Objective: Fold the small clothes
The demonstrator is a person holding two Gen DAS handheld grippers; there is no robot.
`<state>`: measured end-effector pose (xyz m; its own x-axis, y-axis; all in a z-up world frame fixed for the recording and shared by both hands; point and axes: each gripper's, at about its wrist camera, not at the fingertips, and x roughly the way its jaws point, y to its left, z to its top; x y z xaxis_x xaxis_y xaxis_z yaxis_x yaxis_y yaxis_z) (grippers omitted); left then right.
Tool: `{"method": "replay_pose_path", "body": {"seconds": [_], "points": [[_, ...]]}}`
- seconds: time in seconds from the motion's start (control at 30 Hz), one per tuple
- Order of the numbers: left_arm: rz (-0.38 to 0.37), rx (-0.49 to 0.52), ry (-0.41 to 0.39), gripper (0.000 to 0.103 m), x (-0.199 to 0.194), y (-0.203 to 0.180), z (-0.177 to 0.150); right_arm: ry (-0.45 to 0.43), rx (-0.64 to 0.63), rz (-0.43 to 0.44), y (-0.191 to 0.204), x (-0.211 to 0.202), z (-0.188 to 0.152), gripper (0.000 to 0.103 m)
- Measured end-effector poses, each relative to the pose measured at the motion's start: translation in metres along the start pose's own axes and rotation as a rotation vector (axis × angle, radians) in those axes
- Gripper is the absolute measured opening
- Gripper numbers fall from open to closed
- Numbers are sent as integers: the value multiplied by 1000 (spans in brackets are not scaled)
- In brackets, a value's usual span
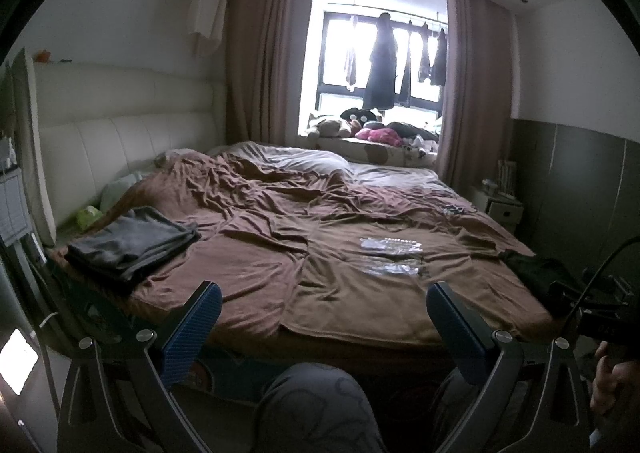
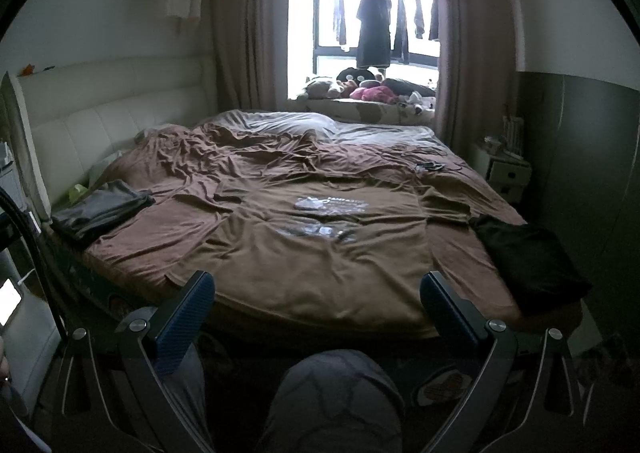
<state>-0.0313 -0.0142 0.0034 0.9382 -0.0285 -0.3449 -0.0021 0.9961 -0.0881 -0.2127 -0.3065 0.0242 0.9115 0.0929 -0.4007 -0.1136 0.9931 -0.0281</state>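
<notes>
A brown T-shirt (image 1: 360,285) (image 2: 304,257) with a pale chest print lies spread flat on the near half of the bed, hem toward me. A folded grey garment (image 1: 132,245) (image 2: 100,213) rests at the bed's left edge. A dark garment (image 2: 528,257) (image 1: 536,265) lies at the right edge. My left gripper (image 1: 324,303) hangs open before the shirt's hem, with nothing between its blue-padded fingers. In the same way my right gripper (image 2: 318,293) is open and holds nothing, just short of the hem.
The bed carries a rumpled brown sheet (image 1: 256,189) and a white headboard (image 1: 120,137) on the left. A person's knees (image 2: 340,393) show below the grippers. A nightstand (image 2: 506,173) stands at the right, and stuffed toys (image 2: 360,89) line the window sill.
</notes>
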Motion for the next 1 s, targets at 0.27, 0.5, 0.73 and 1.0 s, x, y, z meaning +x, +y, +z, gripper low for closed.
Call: {"method": "replay_pose_path", "body": {"seconds": [0.27, 0.5, 0.73, 1.0], "points": [[-5, -8, 6, 103, -2, 2, -3, 6, -6, -2, 0, 3, -1, 103], [0, -25, 13, 103, 1, 16, -1, 13, -14, -3, 4, 7, 0, 103], [6, -38, 32, 103, 11, 29, 4, 19, -20, -1, 5, 14, 0, 103], [14, -45, 60, 103, 39, 41, 13, 37, -14, 9, 4, 36, 10, 103]]}}
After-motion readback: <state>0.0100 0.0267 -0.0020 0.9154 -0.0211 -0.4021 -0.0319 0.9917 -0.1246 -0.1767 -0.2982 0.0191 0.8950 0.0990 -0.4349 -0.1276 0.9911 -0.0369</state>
